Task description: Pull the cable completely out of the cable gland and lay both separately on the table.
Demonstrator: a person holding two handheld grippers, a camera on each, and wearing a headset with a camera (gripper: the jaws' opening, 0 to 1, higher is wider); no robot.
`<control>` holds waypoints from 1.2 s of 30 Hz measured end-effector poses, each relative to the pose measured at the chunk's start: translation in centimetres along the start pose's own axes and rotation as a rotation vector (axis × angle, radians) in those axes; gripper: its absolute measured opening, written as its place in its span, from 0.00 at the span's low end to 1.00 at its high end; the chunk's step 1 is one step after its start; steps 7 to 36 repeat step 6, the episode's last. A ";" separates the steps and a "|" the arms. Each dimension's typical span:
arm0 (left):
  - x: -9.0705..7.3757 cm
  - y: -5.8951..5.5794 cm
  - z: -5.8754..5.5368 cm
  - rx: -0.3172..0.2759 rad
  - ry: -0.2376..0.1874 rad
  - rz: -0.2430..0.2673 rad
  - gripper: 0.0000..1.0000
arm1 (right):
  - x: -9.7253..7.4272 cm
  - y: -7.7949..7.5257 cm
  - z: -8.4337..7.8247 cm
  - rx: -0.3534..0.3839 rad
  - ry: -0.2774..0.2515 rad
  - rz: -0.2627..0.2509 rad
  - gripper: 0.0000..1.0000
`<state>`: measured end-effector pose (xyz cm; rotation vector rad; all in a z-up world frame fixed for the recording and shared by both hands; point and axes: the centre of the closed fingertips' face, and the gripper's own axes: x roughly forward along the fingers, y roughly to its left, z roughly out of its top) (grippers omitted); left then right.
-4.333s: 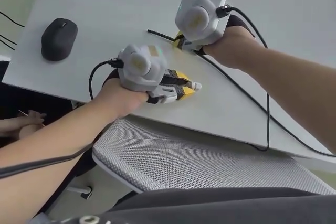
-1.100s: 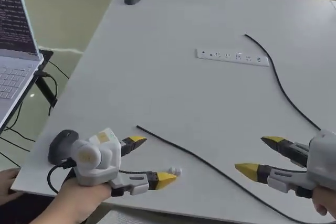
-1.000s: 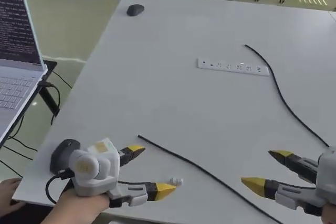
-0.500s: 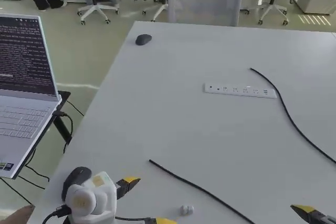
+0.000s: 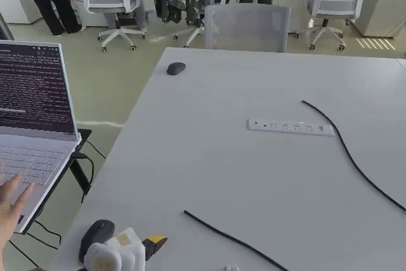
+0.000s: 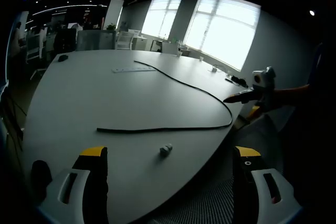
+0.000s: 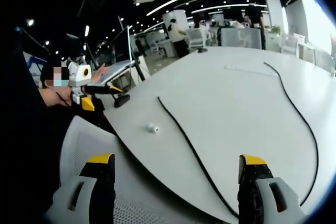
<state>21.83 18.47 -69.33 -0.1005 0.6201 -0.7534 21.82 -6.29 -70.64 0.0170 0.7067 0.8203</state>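
**Cable and gland lie apart on the table; both grippers empty**

The small white gland point(image 6: 166, 150) sits on the table point(image 5: 222, 93) near its front edge, by itself. The black cable point(image 6: 168, 128) lies just beyond it and does not touch it. One end of the cable lies free close to the gland. From there the cable runs along the front edge, bends round, and stretches far across the table to end beside a white power strip point(image 5: 290, 127).

The left gripper point(image 6: 170, 151) is held low at the table edge. Its yellow-tipped fingers are spread wide and hold nothing, and a black mouse point(image 5: 97, 233) lies just beside it. The right gripper point(image 7: 176, 158) is also spread wide and holds nothing, facing the table from off its edge.

A second mouse point(image 5: 176, 68) lies at the far corner. A laptop point(image 5: 32, 125) stands open to the left of the table, with a hand point(image 5: 11, 201) over its keyboard.
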 end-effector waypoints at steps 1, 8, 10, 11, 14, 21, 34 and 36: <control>0.0 0.0 0.0 0.000 0.003 -0.003 0.99 | 0.0 -0.2 0.0 0.014 -0.004 -0.003 0.99; -0.1 0.2 0.3 -0.002 -0.007 -0.003 0.99 | -0.2 -0.2 -0.2 0.011 0.001 -0.006 0.99; -0.1 0.2 0.3 -0.002 -0.007 -0.003 0.99 | -0.2 -0.2 -0.2 0.011 0.001 -0.006 0.99; -0.1 0.2 0.3 -0.002 -0.007 -0.003 0.99 | -0.2 -0.2 -0.2 0.011 0.001 -0.006 0.99; -0.1 0.2 0.3 -0.002 -0.007 -0.003 0.99 | -0.2 -0.2 -0.2 0.011 0.001 -0.006 0.99; -0.1 0.2 0.3 -0.002 -0.007 -0.003 0.99 | -0.2 -0.2 -0.2 0.011 0.001 -0.006 0.99; -0.1 0.2 0.3 -0.002 -0.007 -0.003 0.99 | -0.2 -0.2 -0.2 0.011 0.001 -0.006 0.99; -0.1 0.2 0.3 -0.002 -0.007 -0.003 0.99 | -0.2 -0.2 -0.2 0.011 0.001 -0.006 0.99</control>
